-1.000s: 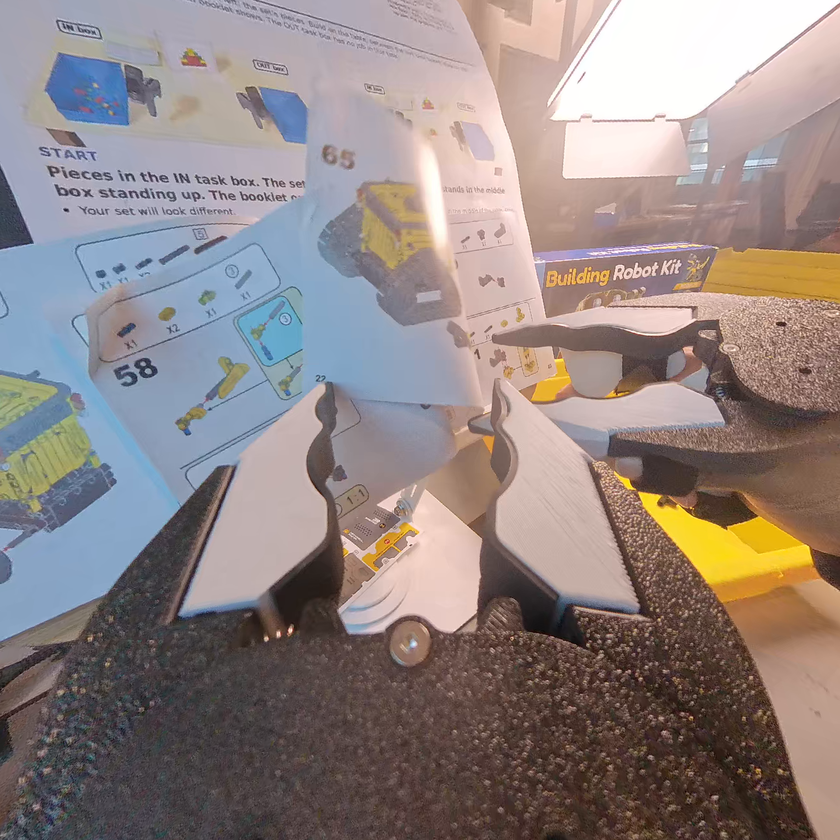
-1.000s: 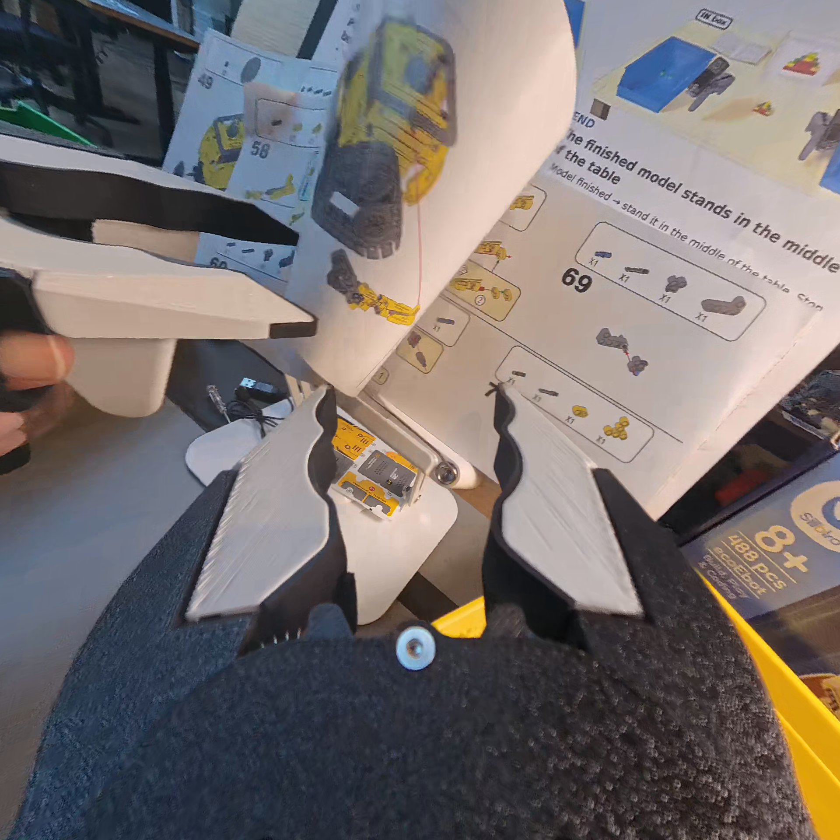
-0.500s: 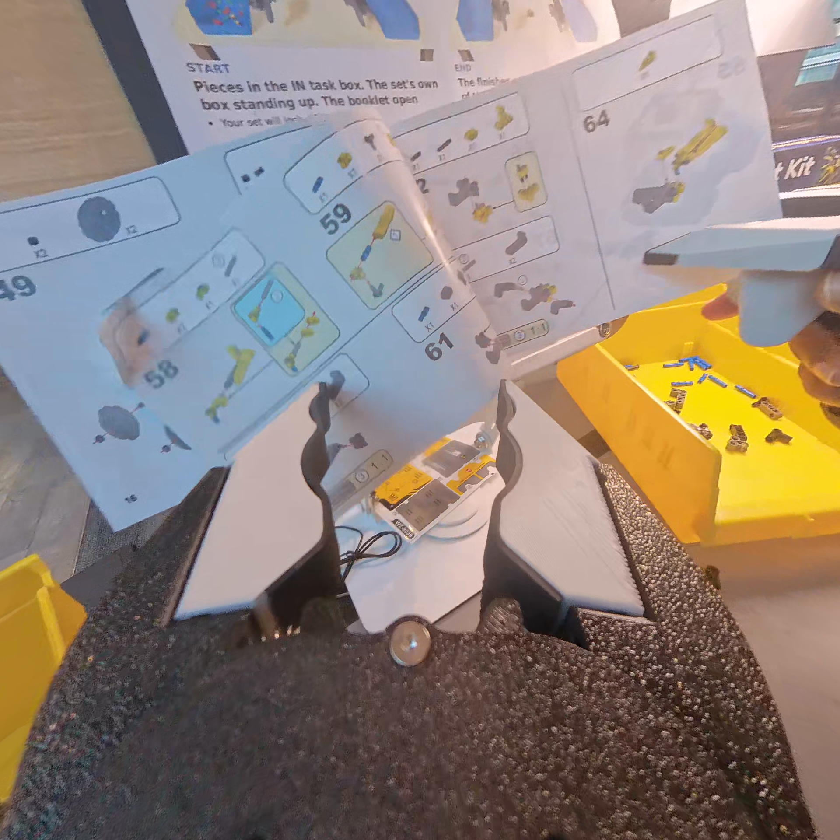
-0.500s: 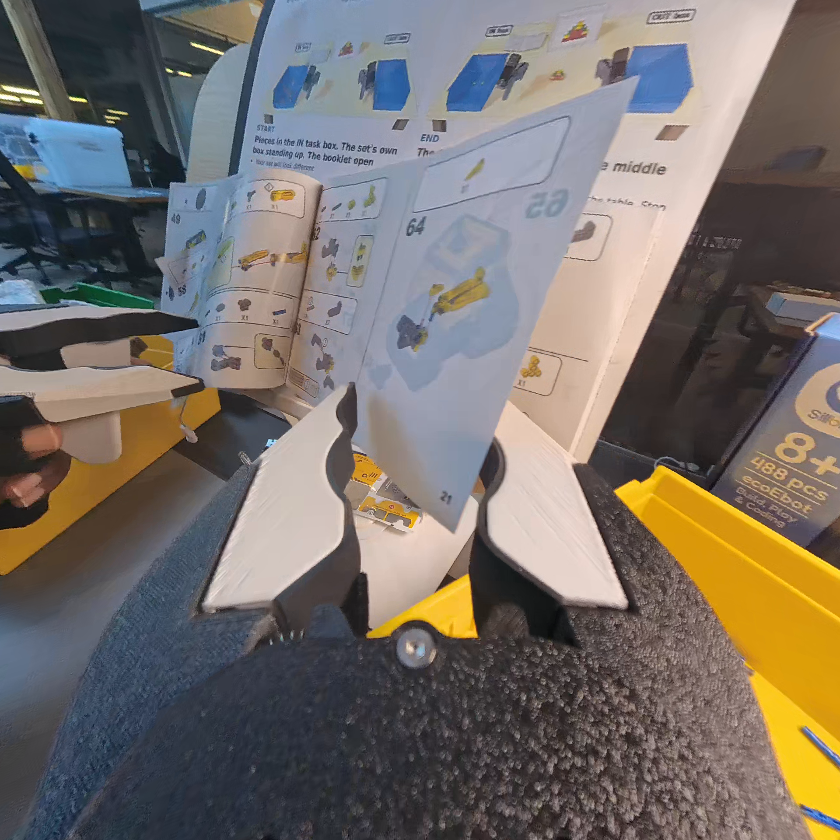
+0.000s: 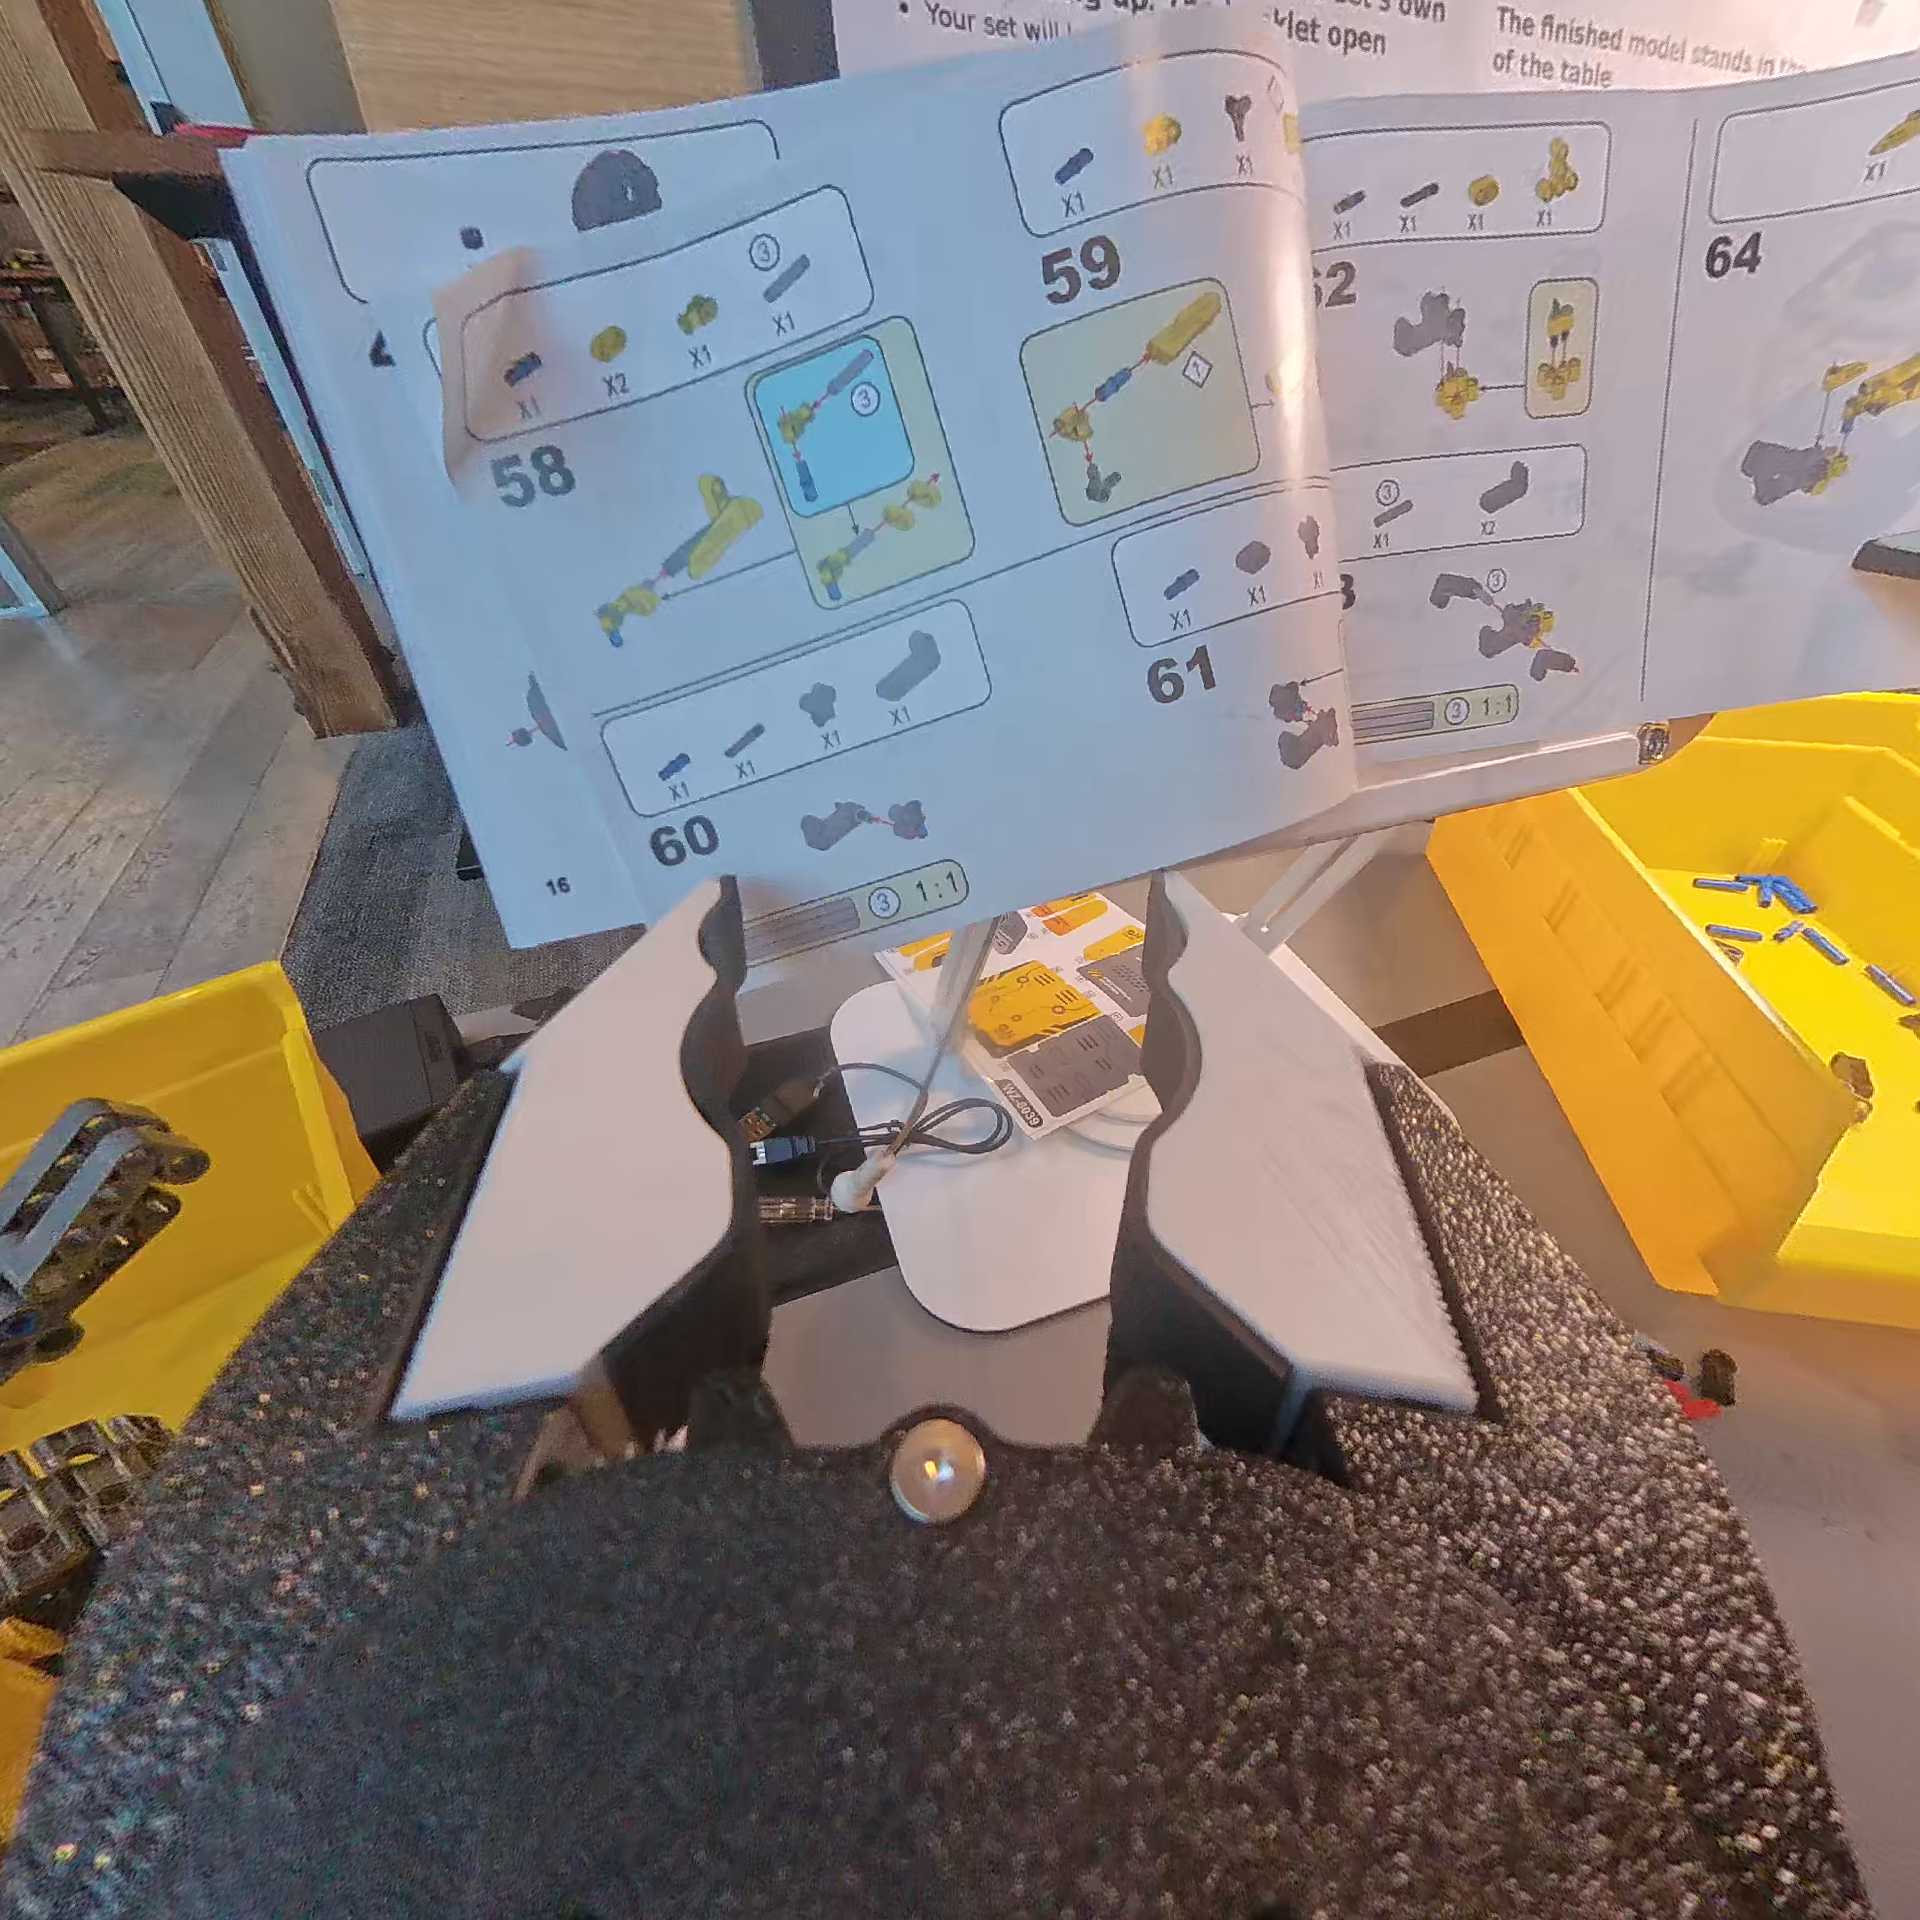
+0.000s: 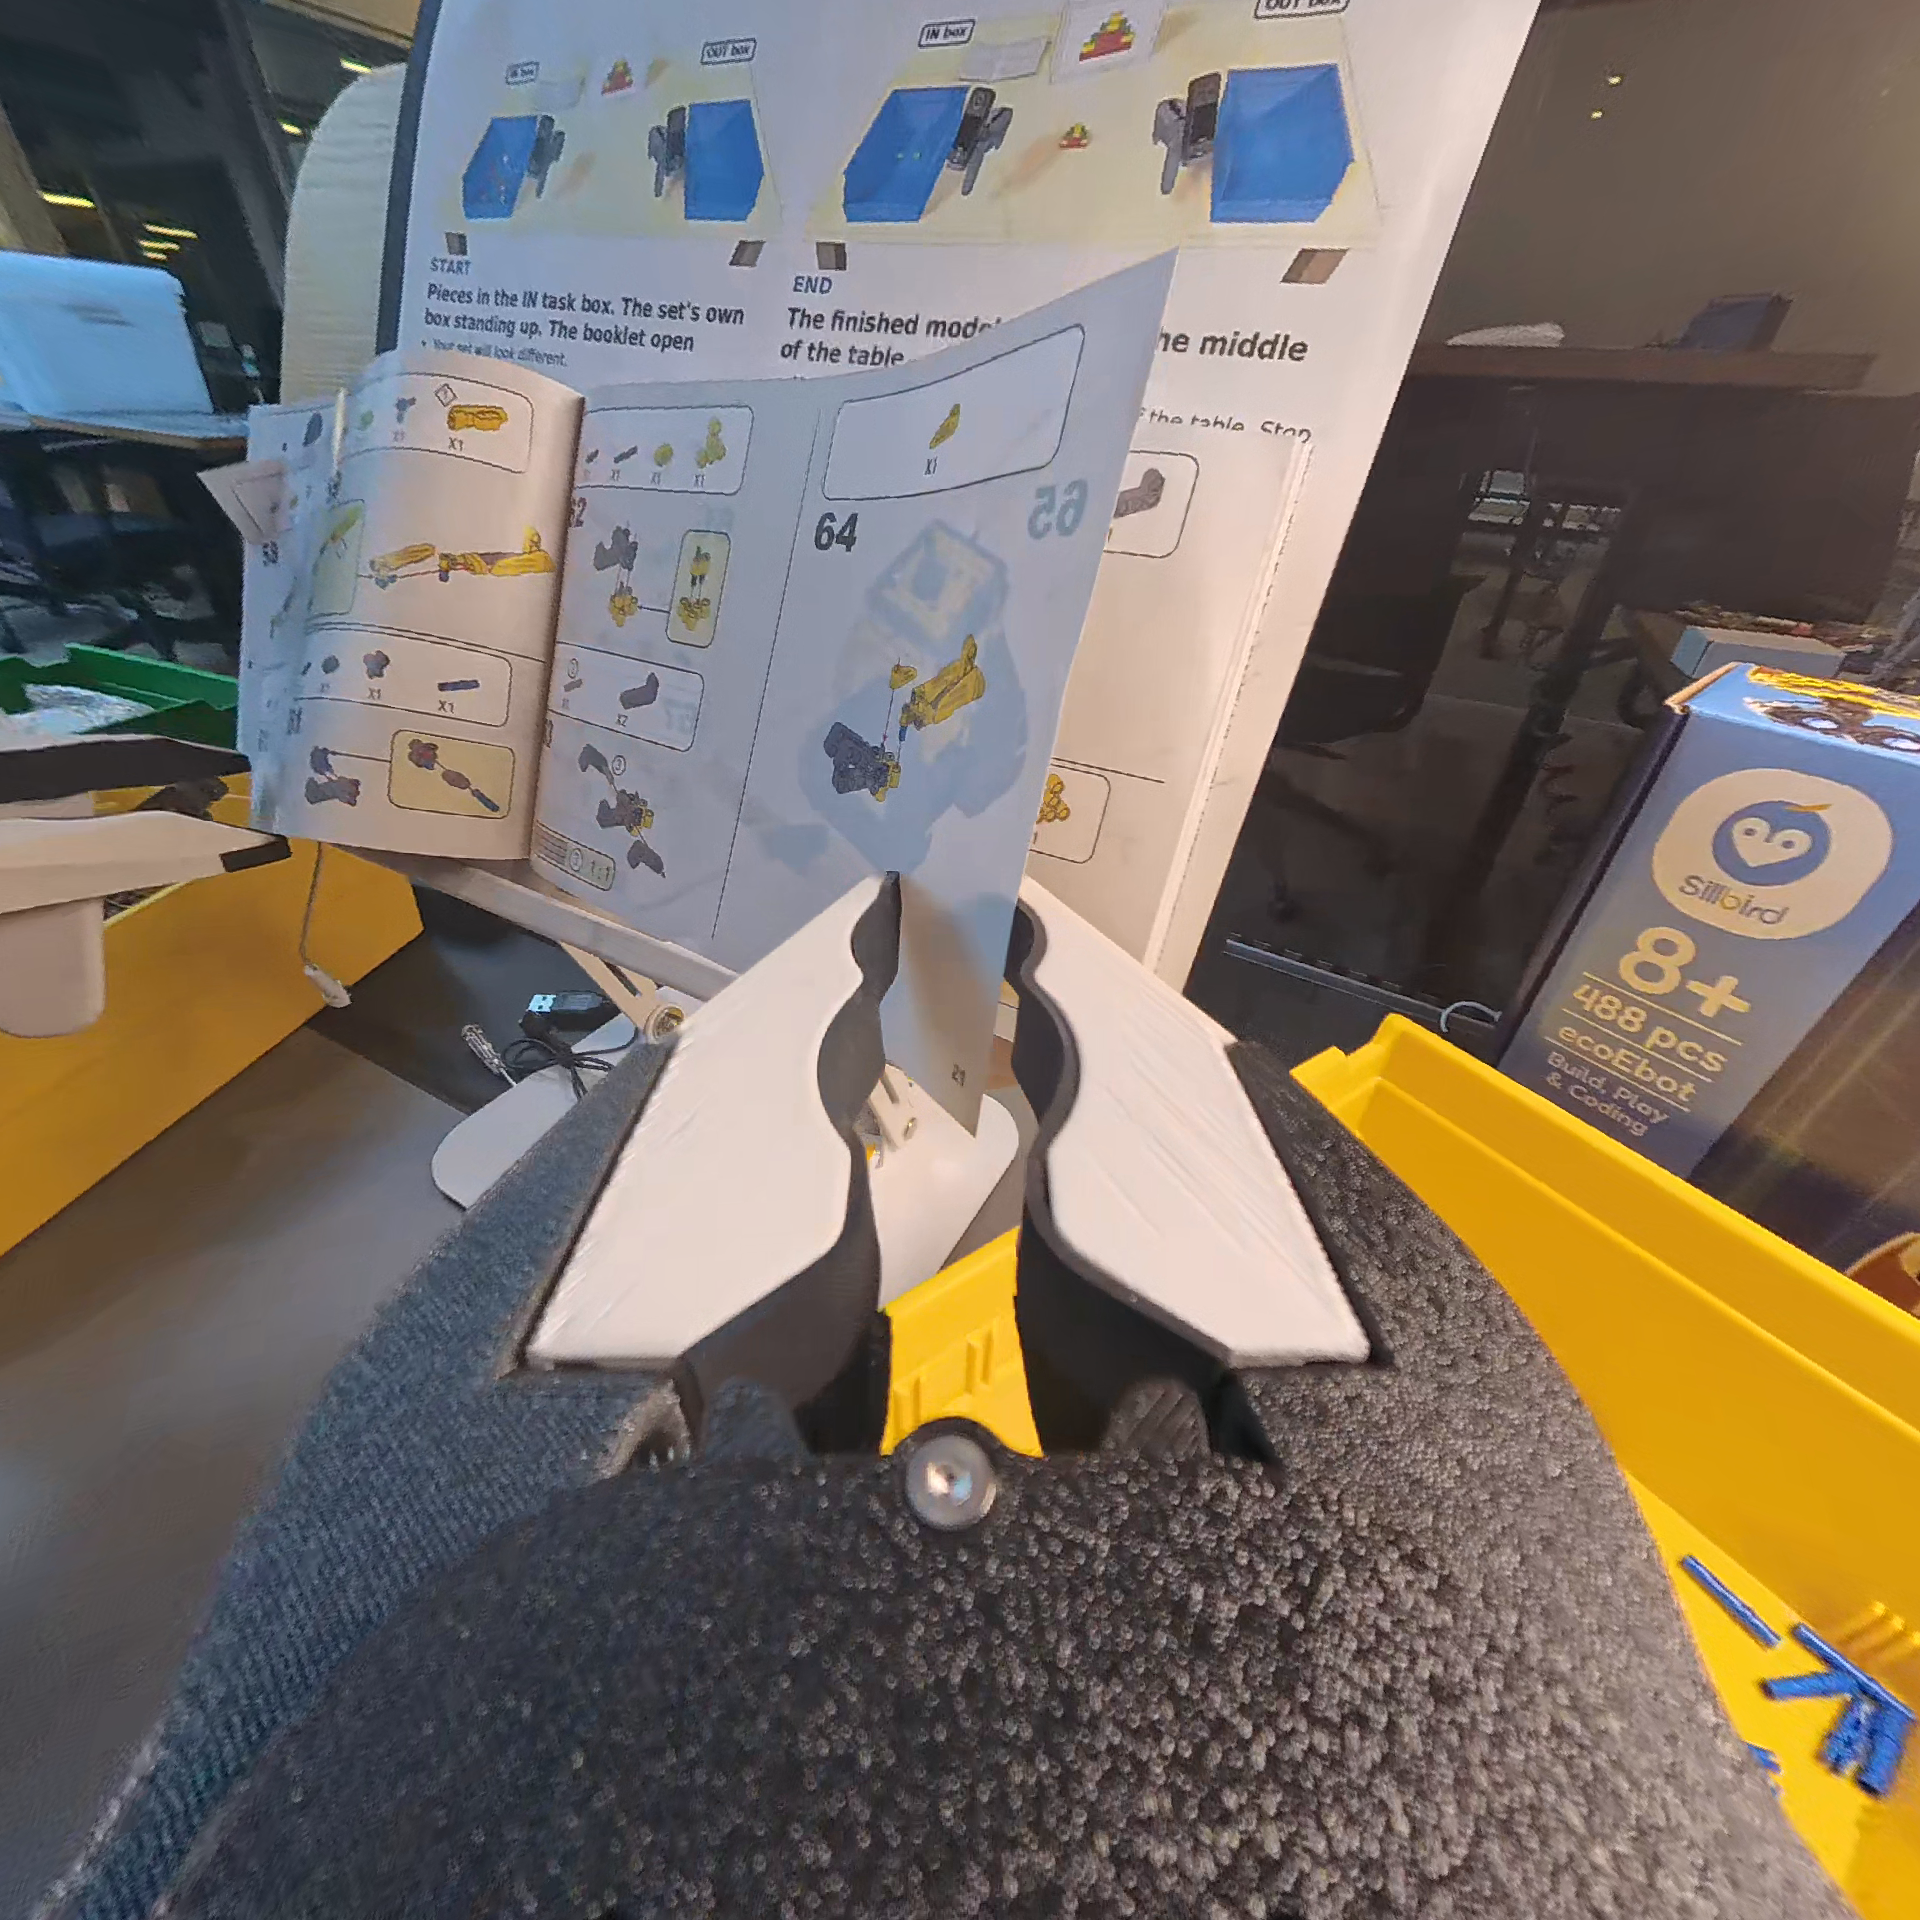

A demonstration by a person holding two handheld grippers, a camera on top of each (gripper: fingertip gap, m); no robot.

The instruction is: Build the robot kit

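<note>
Grey tabletop point(image 5: 1621, 1538), dim workshop behind. Large white instruction poster point(image 6: 1382, 312) fills upper centre of right wrist view; printed text and pictures, top cut off. Open instruction booklet point(image 5: 831, 499) on a white stand point(image 5: 997, 1247), centre of both views: pale pages, numbered build steps, yellow and grey part drawings; left pages blurred and curling. Yellow bins: one at right edge point(image 5: 1621, 997) with small blue pins point(image 5: 1766, 894), one at lower left point(image 5: 208, 1091) with a dark part-built model, cut off. Blue printed kit box point(image 6: 1704, 935), right edge. Black cable point(image 5: 935, 1127) on the stand base. Left gripper point(image 5: 935, 914) spread wide, empty, just below the booklet's lower edge. Right gripper point(image 6: 951, 914) partly closed around the booklet's loose right page; contact with its left finger point(image 6: 769, 1122) likely, the other apart, so grip unclear.
</note>
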